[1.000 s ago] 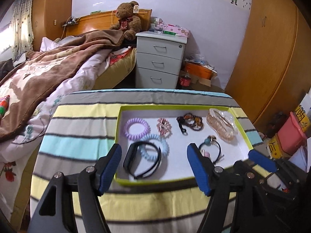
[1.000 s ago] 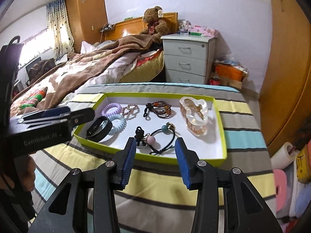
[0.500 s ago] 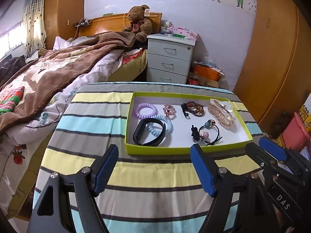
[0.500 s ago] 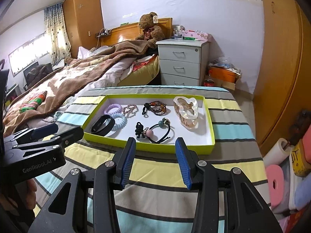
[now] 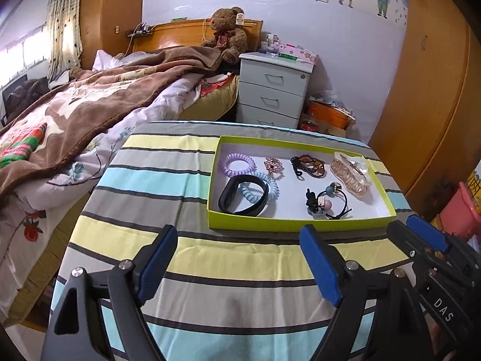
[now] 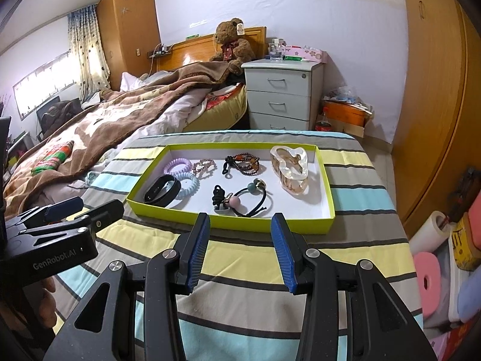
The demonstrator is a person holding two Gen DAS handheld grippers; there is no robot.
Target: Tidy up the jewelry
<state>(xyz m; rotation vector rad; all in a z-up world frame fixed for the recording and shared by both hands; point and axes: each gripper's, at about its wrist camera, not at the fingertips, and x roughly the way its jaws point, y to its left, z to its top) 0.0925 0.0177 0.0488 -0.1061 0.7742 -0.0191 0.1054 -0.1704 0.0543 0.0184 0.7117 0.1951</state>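
the left gripper hangs over the striped surface just short of the tray, its jaws opening wide with nothing between them. the right gripper hovers beside it, also short of the tray's near rim, jaws parted and empty.

beyond both lies the green tray with a white floor, holding all the jewelry. at its near left corner a black band overlaps a light blue coil tie; behind them sits a purple coil tie, with a small pink sparkly piece to its right. a dark beaded bracelet lies at the back middle, a clear amber hair claw toward the right end, and a black elastic tie with beads near the front rim.

past the surface stand a bed with a brown blanket, a teddy bear and a white drawer unit.
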